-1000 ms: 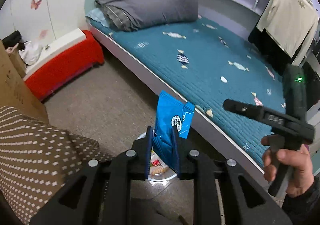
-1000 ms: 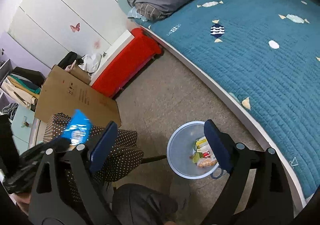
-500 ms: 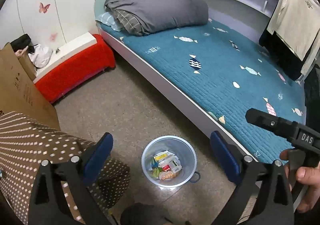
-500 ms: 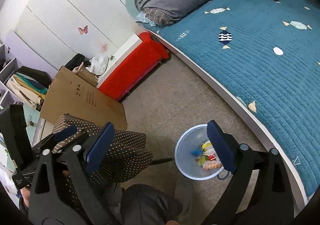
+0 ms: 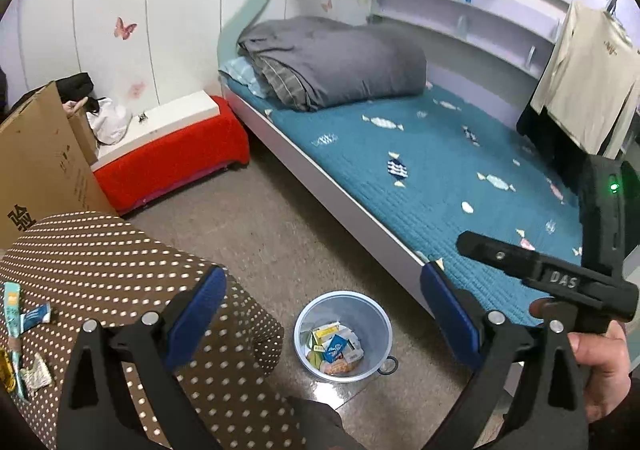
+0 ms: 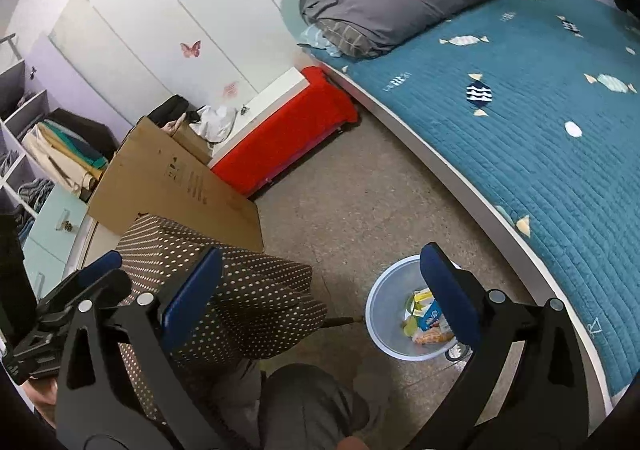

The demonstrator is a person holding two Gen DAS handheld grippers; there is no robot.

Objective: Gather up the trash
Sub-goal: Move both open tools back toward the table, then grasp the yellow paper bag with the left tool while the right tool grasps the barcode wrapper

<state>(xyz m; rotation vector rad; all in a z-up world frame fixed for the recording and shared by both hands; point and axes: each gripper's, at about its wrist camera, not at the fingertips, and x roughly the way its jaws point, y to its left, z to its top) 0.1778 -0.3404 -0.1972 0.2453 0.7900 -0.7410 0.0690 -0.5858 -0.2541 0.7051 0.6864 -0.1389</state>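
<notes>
Blue-padded left gripper point(image 5: 320, 306) hangs spread wide and empty; the right gripper point(image 6: 320, 286), jaws still opening, holds nothing above the bin point(image 6: 384, 346) of wrappers.

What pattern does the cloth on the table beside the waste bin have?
Brown with small white polka dots, seen best in the left wrist view.

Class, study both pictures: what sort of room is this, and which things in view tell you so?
Most likely a bedroom in a home. A bed with a teal cover carries a folded grey quilt, clothes hang beside it, and butterfly stickers decorate the wall.
</notes>
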